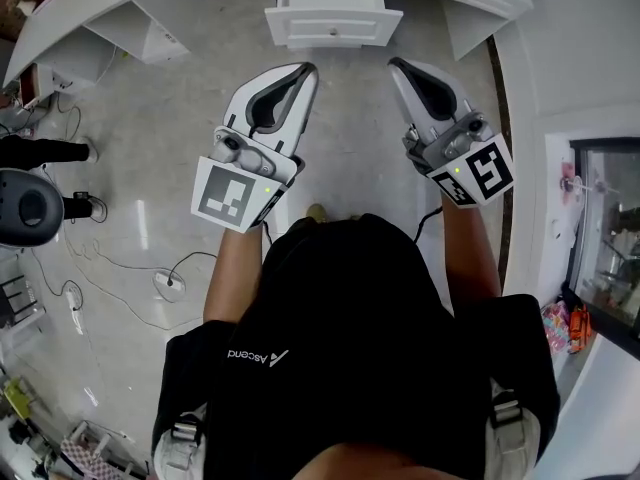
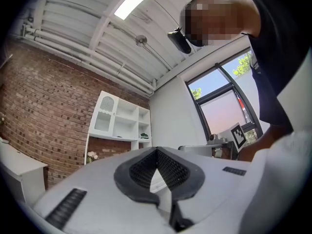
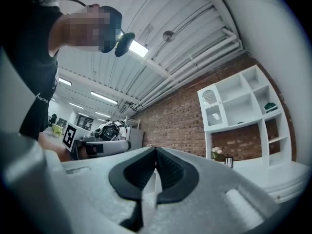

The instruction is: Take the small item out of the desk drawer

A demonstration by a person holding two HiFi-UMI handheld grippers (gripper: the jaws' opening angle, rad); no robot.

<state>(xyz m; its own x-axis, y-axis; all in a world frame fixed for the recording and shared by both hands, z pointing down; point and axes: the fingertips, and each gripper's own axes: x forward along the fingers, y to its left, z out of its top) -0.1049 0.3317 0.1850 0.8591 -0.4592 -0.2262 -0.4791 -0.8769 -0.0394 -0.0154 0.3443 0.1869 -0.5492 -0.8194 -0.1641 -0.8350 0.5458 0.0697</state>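
Observation:
In the head view a white desk drawer with a small knob juts out toward me at the top; I see no small item in it. My left gripper and right gripper are held side by side in front of my chest, both short of the drawer, tips pointing at it. Each has its jaws shut with nothing between them. The left gripper view shows its closed dark pads against the ceiling. In the right gripper view the pads meet the same way.
White desk sections spread to the left and right of the drawer. Cables and a black device lie on the floor at left. A glass-fronted cabinet stands at right. A white shelf unit stands against a brick wall.

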